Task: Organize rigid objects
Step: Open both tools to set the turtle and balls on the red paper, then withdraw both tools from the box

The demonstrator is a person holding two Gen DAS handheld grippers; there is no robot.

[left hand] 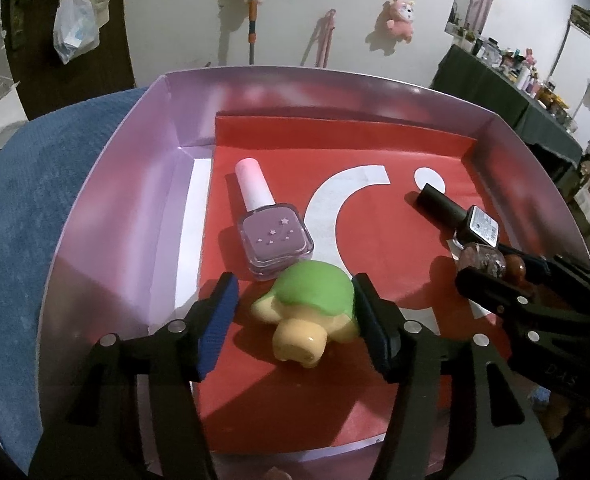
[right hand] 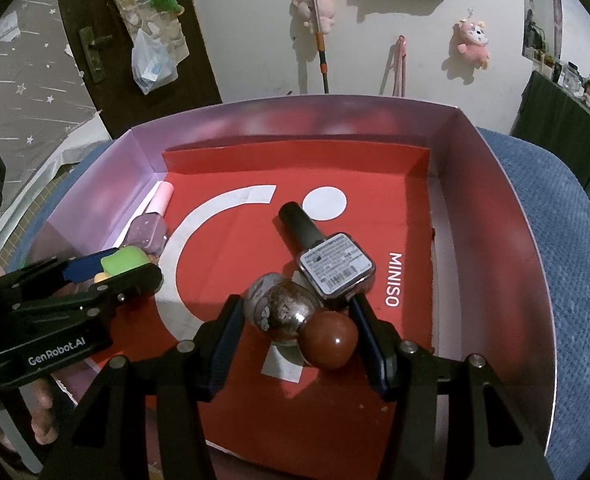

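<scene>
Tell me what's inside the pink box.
Inside the box: a red sheet, turtle toy, purple polish bottle, black-capped bottle, round brown bottle. The floor beneath the sheet is mostly hidden.

**My two handheld grippers up close**

I see my left gripper as matte black plastic with blue ribbed pads and silver round screws. My right gripper matches it. White "GenRobot.AI" lettering marks the left one's side in the right wrist view.

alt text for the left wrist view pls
The left tongs stand open around a green-shelled toy turtle lying in a pink box lined with red paper. A lilac nail polish bottle lies just beyond it.
</scene>
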